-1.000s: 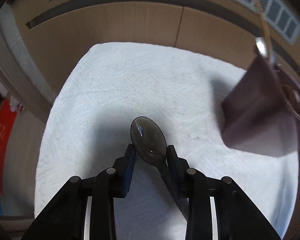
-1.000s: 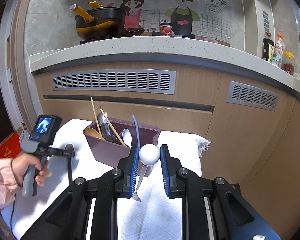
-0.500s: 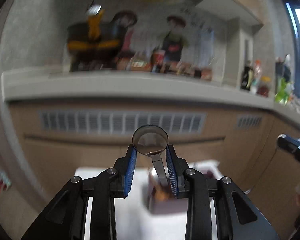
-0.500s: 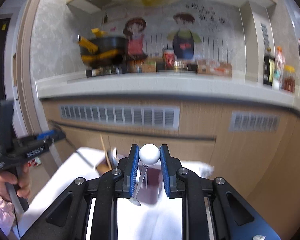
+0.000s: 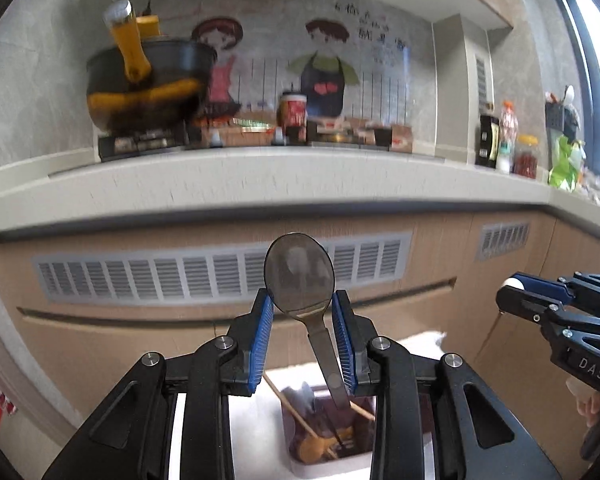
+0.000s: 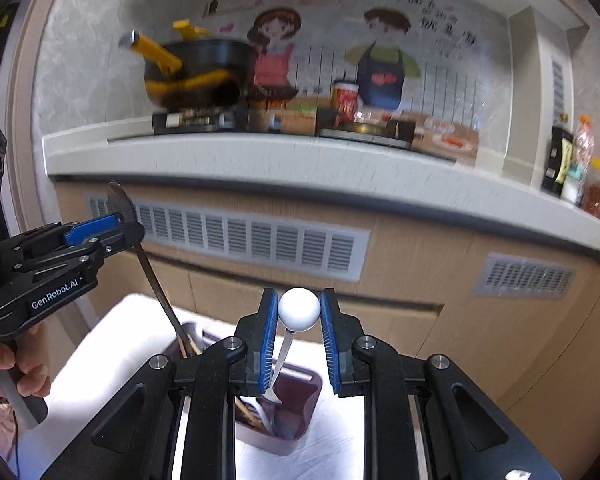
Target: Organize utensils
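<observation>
Only the right wrist view shows the person's hand (image 6: 14,368) gripping the handle of the left tongs (image 6: 126,226); the left wrist view alone shows a window at the far right and the right tongs (image 5: 514,294) from the side.

Two spoons are in the air. The left tongs (image 5: 303,320) are clenched on a grey metal spoon (image 5: 300,276) at the base of its bowl, bowl up, handle slanting down toward the maroon plastic utensil bin (image 6: 300,396). The right tongs (image 6: 299,320) grasp the round white end of a second spoon with a thin metal stem (image 6: 299,308), its lower tip just above the bin. The one bin stands on the white-clothed table (image 6: 112,340) and holds wooden chopsticks (image 5: 320,392) and other utensils too crowded to count.

Both tongs point slightly downward, side by side, above the bin.
</observation>
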A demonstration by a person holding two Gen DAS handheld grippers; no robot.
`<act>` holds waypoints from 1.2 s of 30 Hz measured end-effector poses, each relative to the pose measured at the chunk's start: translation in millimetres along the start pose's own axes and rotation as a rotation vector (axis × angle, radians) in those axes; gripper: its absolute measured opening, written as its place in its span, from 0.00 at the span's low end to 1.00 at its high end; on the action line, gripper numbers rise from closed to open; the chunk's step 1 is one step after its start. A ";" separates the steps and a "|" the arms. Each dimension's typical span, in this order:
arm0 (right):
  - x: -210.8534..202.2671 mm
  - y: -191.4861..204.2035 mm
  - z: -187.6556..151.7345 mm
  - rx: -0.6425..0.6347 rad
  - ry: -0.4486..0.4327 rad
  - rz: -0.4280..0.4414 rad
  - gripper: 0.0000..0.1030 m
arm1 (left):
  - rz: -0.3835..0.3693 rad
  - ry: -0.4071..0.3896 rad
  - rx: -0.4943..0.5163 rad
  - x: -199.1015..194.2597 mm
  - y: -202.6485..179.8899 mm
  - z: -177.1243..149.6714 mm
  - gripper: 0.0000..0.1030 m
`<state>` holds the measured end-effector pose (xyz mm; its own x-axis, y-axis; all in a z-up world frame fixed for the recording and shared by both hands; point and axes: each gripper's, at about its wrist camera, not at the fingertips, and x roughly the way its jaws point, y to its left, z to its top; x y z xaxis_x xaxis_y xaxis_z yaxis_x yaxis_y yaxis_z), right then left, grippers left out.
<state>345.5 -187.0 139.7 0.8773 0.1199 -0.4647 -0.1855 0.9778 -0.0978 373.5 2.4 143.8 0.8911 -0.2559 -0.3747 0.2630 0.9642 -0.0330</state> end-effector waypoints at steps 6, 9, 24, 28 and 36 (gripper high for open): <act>27.3 4.3 -16.2 -0.009 0.063 0.011 0.19 | -0.032 0.082 -0.041 21.3 4.3 -24.5 0.30; 42.4 5.5 -23.2 0.002 0.117 0.054 0.21 | -0.073 0.152 -0.065 40.5 2.6 -41.0 0.39; -52.5 12.2 -76.7 0.130 0.048 0.029 0.84 | 0.004 0.170 -0.147 -58.7 6.0 -87.6 0.76; -91.5 26.4 -107.2 0.144 0.026 -0.016 0.98 | 0.064 0.115 -0.095 -110.3 -17.4 -117.8 0.85; -128.9 42.7 -161.5 0.108 0.041 -0.104 0.99 | 0.128 0.123 -0.089 -168.4 -51.7 -172.1 0.99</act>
<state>153.1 -188.5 53.3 0.8699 0.0120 -0.4930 -0.0440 0.9976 -0.0532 146.2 7.6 49.2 0.8619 -0.1254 -0.4912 0.1116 0.9921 -0.0574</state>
